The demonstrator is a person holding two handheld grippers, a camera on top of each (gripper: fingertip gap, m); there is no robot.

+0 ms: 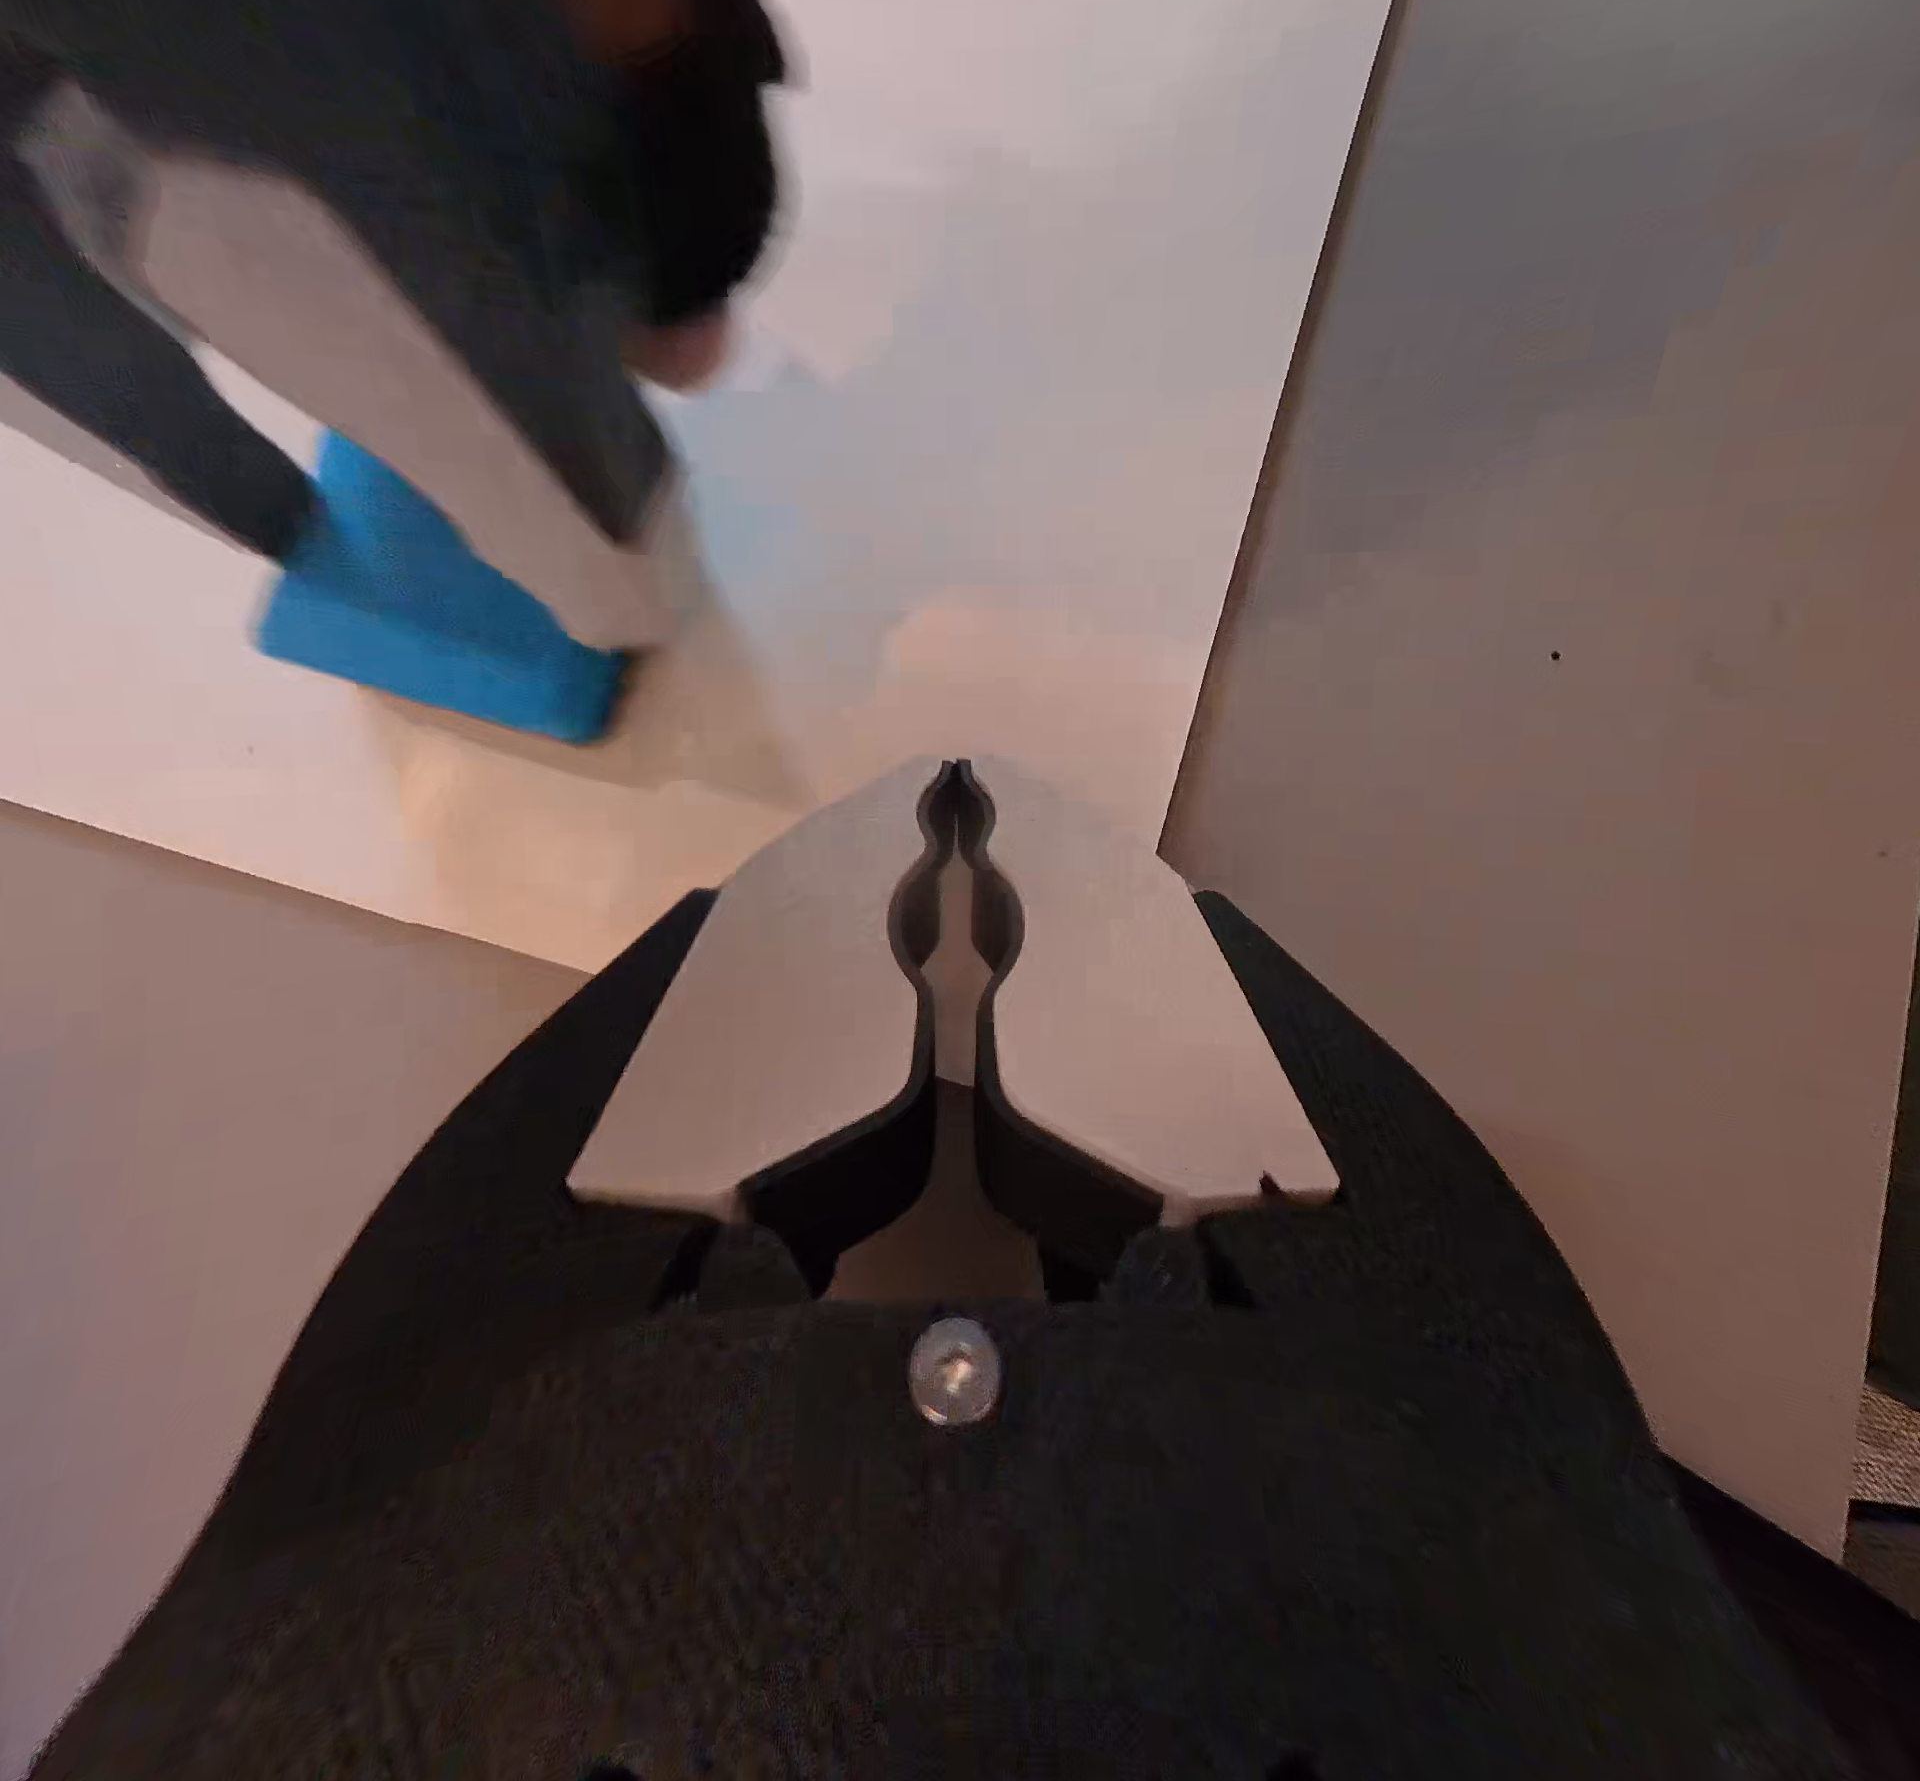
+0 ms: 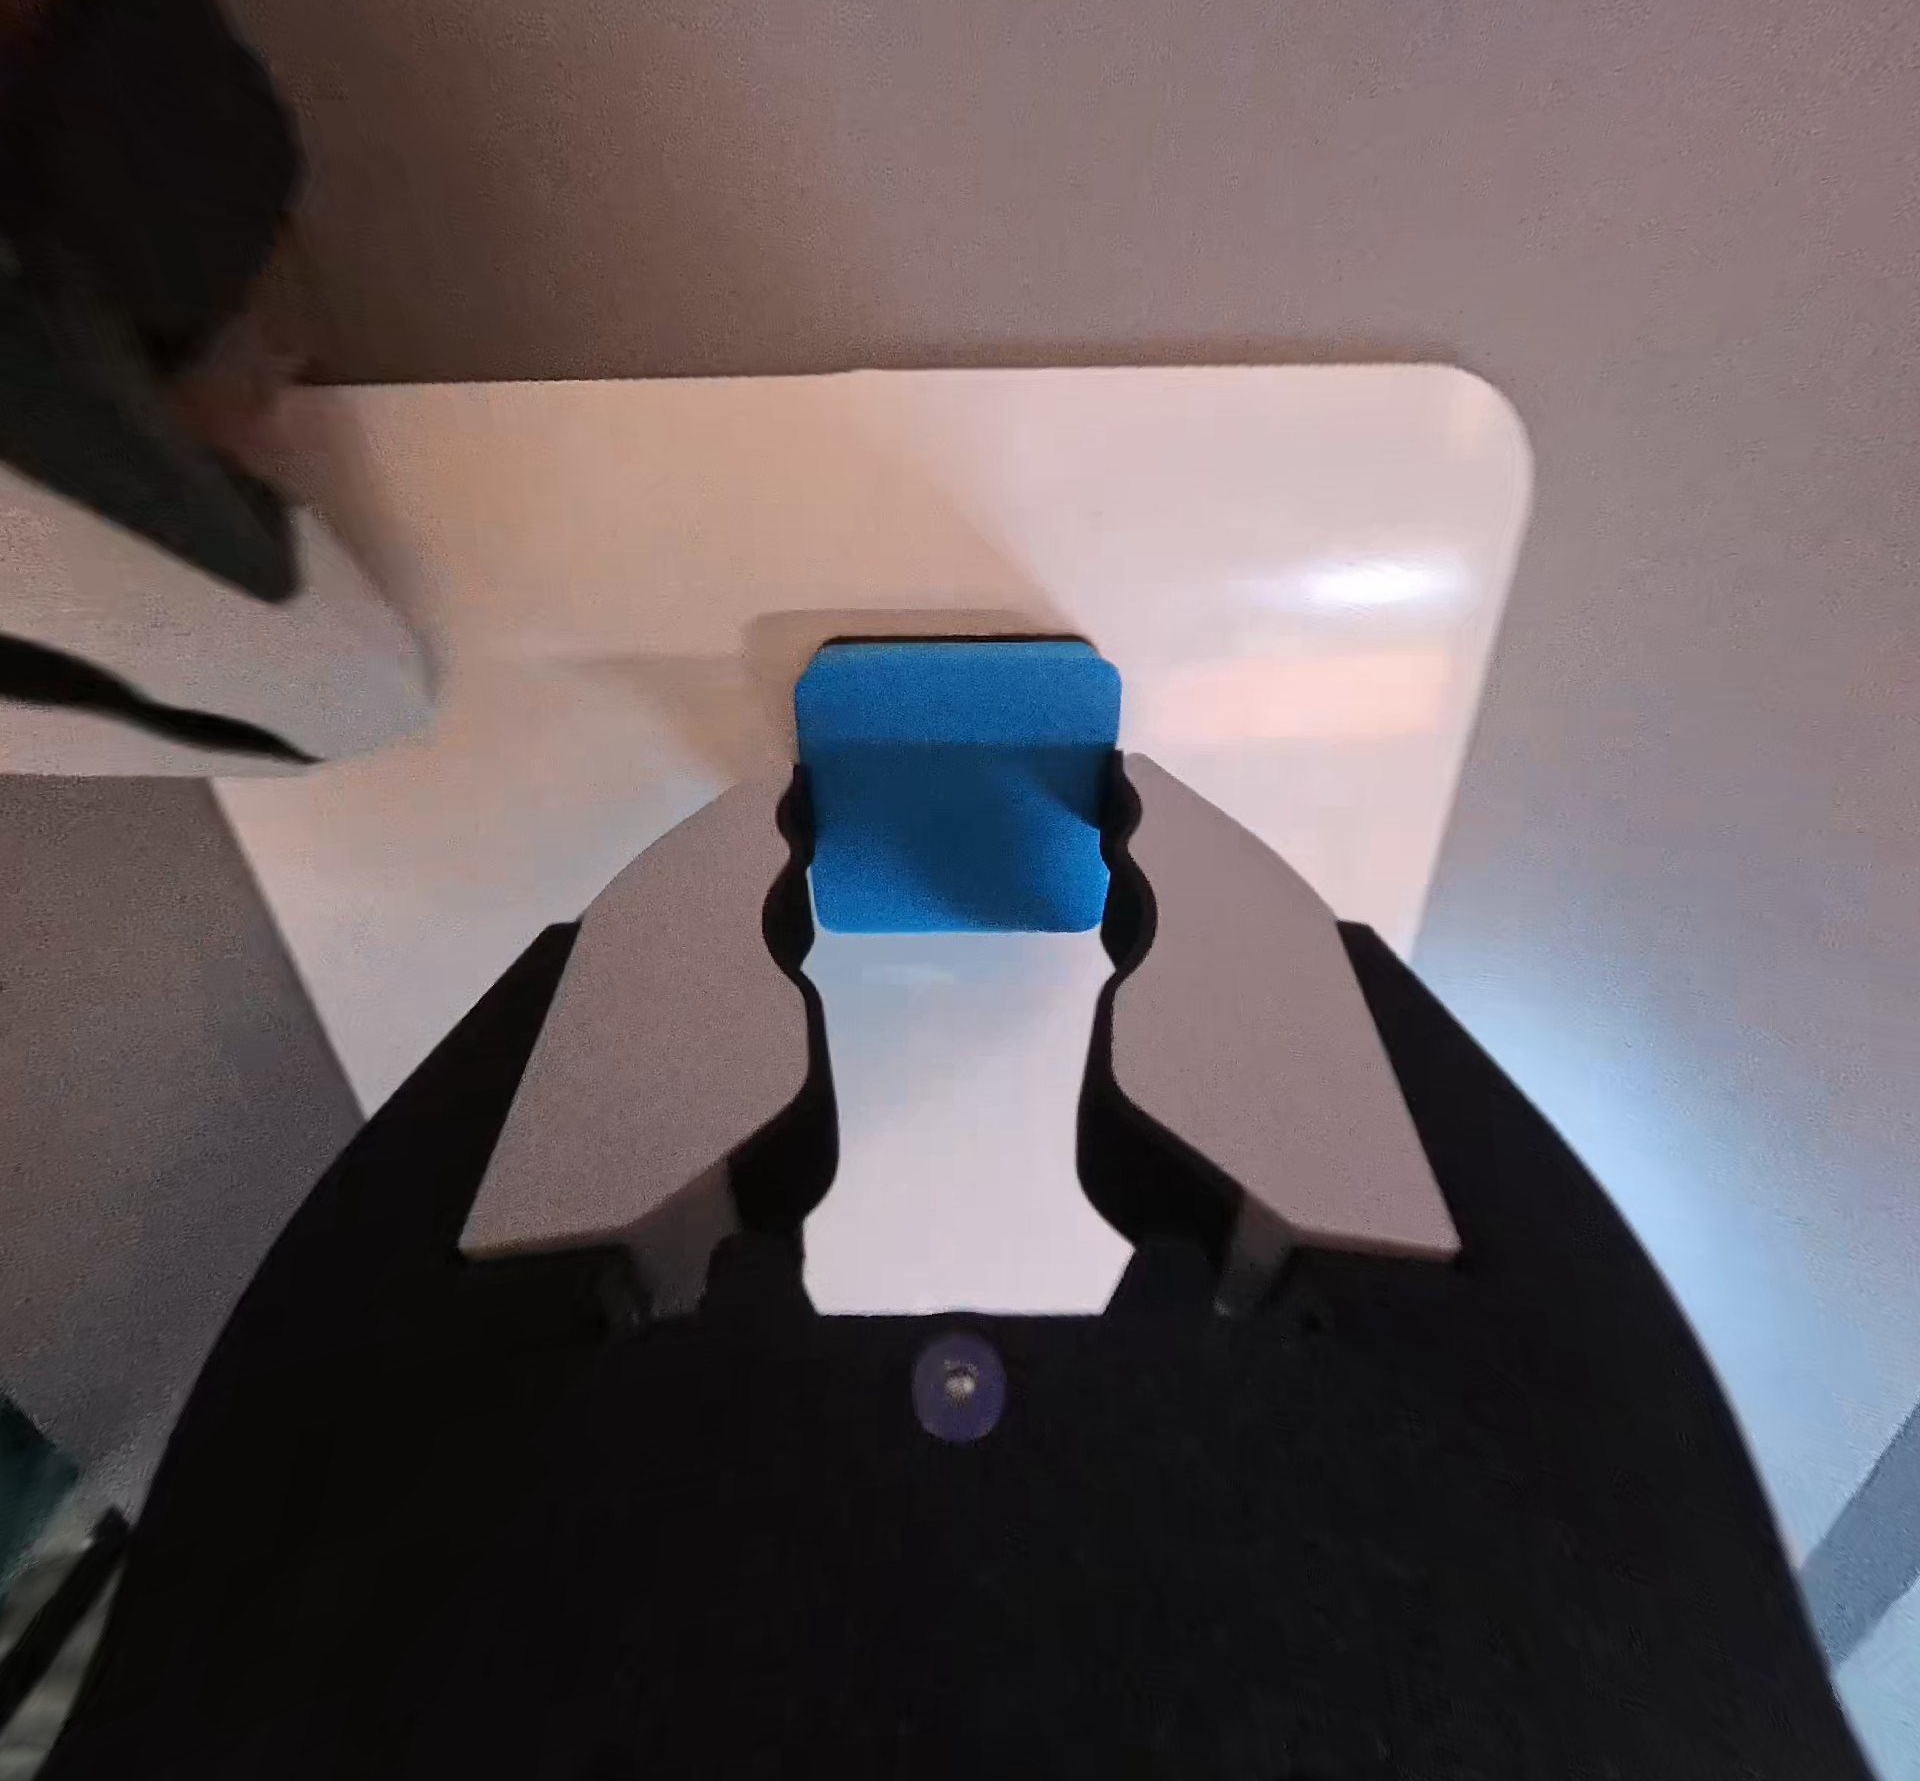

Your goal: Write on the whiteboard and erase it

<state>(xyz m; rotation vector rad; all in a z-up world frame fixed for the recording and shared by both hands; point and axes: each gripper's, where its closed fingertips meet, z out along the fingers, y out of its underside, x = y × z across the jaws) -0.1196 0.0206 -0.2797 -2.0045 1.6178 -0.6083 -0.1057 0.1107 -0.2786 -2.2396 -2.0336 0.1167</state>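
Right gripper (image 2: 954,775) clamping blue eraser (image 2: 956,786) flat against whiteboard (image 2: 1299,588) ahead, left gripper (image 1: 956,770) pinched together, empty, near board's edge

Each gripper had a matte black, textured body that flared wide; the left gripper (image 1: 957,767) and right gripper (image 2: 954,775) carried pale grey fingers (image 2: 665,1035) with wavy black inner pads and one clear-headed screw (image 1: 955,1384) set centrally

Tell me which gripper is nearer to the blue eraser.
Right. The right gripper is clamped on the blue eraser, pressing it to the whiteboard. The left gripper is shut and empty, off to one side.
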